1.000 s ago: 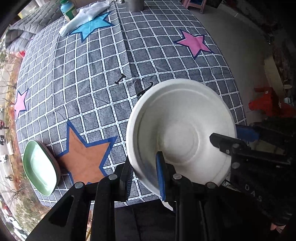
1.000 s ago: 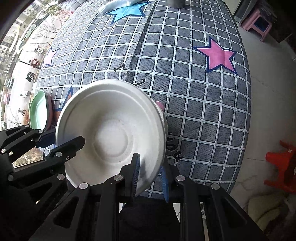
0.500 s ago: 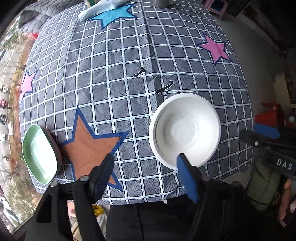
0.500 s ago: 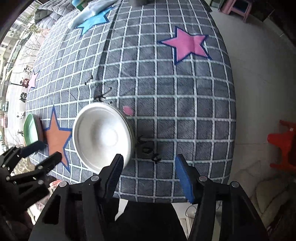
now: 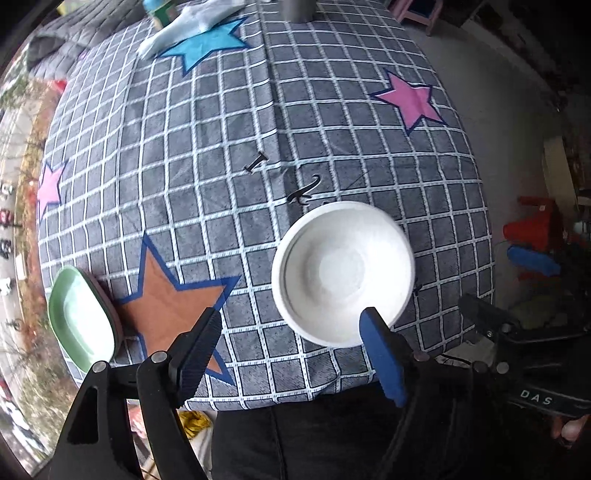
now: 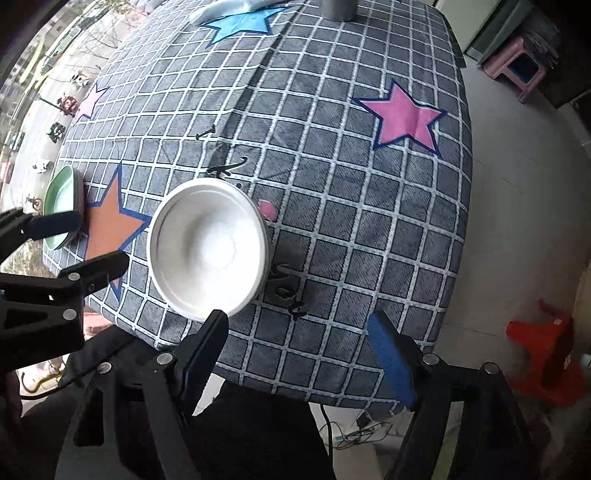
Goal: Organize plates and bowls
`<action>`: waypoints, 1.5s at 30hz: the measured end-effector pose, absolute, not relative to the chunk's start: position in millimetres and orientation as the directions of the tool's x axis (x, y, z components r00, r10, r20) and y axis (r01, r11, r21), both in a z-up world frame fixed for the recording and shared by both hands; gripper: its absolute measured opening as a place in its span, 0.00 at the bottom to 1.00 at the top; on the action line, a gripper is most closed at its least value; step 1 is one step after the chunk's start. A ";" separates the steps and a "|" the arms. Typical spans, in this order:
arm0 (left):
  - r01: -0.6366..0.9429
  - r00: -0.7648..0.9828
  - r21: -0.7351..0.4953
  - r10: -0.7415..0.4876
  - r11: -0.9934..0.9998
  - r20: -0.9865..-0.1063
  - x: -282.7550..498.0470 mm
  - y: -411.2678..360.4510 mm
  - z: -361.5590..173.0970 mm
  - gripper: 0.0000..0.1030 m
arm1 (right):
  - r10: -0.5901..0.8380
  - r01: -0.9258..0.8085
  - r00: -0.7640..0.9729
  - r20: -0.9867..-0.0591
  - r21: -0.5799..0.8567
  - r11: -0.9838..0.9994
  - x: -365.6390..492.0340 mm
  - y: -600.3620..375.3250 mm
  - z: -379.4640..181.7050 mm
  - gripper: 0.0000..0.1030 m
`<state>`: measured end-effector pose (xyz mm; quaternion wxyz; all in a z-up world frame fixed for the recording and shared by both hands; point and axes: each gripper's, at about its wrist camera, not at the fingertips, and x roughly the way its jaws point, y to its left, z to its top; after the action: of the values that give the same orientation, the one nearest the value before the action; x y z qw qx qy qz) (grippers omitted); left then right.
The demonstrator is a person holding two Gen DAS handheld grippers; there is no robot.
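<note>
A white round bowl [image 5: 341, 271] sits upright on the checked tablecloth near the table's front edge; it also shows in the right wrist view [image 6: 208, 247]. A green dish [image 5: 79, 319] stacked on a dark one lies at the front left corner, and shows in the right wrist view [image 6: 59, 205]. My left gripper [image 5: 291, 349] is open and empty, just in front of the bowl. My right gripper [image 6: 299, 349] is open and empty, in front of and right of the bowl. Neither touches the bowl.
The grey checked tablecloth [image 5: 221, 147] has star patches. A grey cup [image 5: 295, 9], a pale cloth [image 5: 192, 22] and a green bottle stand at the far edge. Red stools [image 6: 546, 354] and a pink stool [image 6: 521, 70] are on the floor at the right.
Both grippers were shut on the bowl's rim; they let go, opened and pulled back toward the table's front edge. The bowl now rests on the cloth.
</note>
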<state>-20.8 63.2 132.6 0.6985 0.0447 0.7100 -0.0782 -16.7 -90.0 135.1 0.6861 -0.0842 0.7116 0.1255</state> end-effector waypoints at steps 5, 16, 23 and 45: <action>0.218 -0.035 -0.042 -0.035 0.975 -0.999 -16.7 54.4 132.9 0.79 | 0.059 -0.223 -0.044 -0.997 0.067 0.973 -14.0 -107.5 136.7 0.77; 0.270 -0.066 -0.022 -0.004 0.963 -0.998 -31.2 49.8 122.4 0.79 | 0.055 -0.249 -0.060 -0.997 0.069 0.966 -19.1 -97.1 132.9 0.77; 0.230 -0.021 0.045 0.052 0.972 -0.998 -46.6 60.9 126.2 0.79 | 0.058 -0.313 -0.039 -0.998 0.067 0.948 -22.2 -80.9 133.1 0.77; 0.233 0.014 0.066 0.065 0.970 -0.998 -42.8 54.6 123.2 0.79 | 0.034 -0.322 -0.071 -0.997 0.055 0.945 -15.1 -84.3 120.5 0.77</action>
<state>-42.8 54.6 123.2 0.7042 0.1064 0.6994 -0.0598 -15.1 -84.3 120.5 0.6743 -0.1001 0.7196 0.1320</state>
